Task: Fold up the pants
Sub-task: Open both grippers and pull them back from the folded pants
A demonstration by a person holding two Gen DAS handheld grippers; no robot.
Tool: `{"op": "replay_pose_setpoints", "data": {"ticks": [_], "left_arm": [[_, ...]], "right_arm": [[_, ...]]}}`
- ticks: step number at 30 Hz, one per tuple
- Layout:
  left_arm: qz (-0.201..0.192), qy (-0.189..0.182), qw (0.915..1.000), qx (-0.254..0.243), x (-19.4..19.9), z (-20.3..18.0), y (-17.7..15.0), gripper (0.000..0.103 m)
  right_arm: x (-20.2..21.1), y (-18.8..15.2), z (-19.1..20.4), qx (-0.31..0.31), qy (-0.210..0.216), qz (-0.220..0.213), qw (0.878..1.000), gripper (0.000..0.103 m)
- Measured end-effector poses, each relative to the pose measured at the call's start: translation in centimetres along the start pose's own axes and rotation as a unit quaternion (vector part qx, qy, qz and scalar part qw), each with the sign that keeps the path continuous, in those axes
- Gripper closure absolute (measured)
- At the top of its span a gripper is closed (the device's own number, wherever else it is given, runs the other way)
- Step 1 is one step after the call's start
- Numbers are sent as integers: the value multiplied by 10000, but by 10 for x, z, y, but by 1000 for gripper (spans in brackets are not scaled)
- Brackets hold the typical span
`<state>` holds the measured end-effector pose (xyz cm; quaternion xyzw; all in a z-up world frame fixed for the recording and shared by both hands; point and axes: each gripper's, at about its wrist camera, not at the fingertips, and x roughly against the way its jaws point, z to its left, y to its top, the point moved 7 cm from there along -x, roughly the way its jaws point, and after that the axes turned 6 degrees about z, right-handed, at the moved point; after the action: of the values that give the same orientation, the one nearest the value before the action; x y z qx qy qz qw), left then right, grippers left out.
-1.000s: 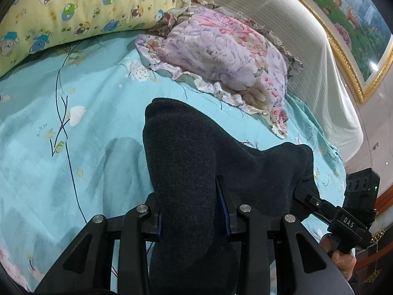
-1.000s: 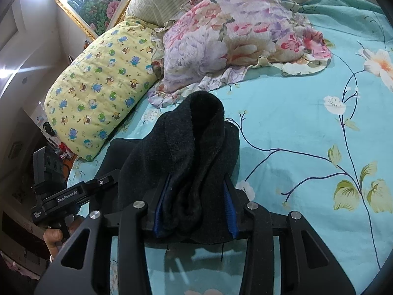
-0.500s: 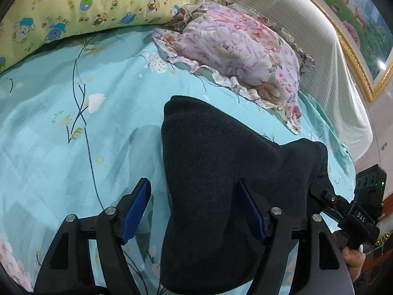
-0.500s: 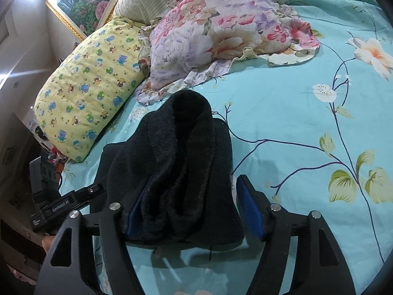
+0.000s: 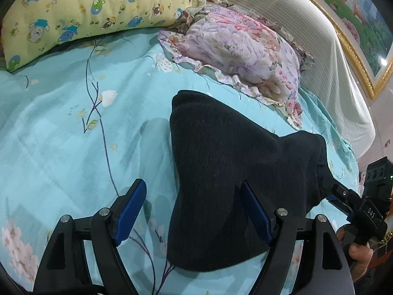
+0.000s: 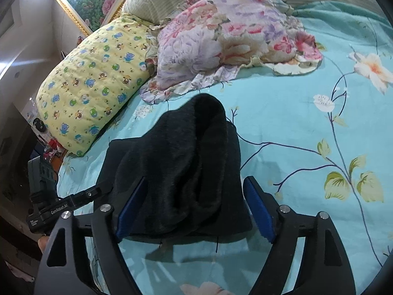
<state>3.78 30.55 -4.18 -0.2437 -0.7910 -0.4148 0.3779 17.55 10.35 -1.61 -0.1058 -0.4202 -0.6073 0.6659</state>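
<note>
in the left wrist view the left gripper [image 5: 194, 211] has just been opening its jaws, and they now stand spread and released: the left blue pad is clear over the bed sheet [image 5: 61, 135], while the right pad sits against or just under the edge of the dark pants [image 5: 228, 162], not pinching them. the pants lie as a bundled, folded heap on the teal flowered sheet, in front of the floral pillow [image 5: 235, 49] and the yellow bear-print pillow [image 5: 81, 7]. at the right edge the right gripper [image 5: 343, 196] reaches toward the far corner of the heap, with a hand [image 5: 358, 253] below it. in the right wrist view the right gripper [image 6: 194, 209] has likewise just been opening; its jaws are released, and the pants [image 6: 179, 172] sit between the pads without being squeezed, though the left pad is half hidden by the cloth. the left gripper [image 6: 81, 196] shows at the left, near the heap's other side. the fold looks nearly done but loose and lumpy, with a raised hump at the far end. the risk from here is a pad snagging the fuzzy fabric on the way out and dragging a layer open, or the springy hump slumping and undoing the fold once nothing holds it.
</note>
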Motion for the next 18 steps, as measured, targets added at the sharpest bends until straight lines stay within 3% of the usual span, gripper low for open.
{"op": "replay_pose_setpoints", "data": {"ticks": [18], "left_arm": [[-160, 268, 9993, -229, 22, -12, -23, 21]], "right_arm": [[24, -22, 11, 407, -185, -289, 9986, 18]]}}
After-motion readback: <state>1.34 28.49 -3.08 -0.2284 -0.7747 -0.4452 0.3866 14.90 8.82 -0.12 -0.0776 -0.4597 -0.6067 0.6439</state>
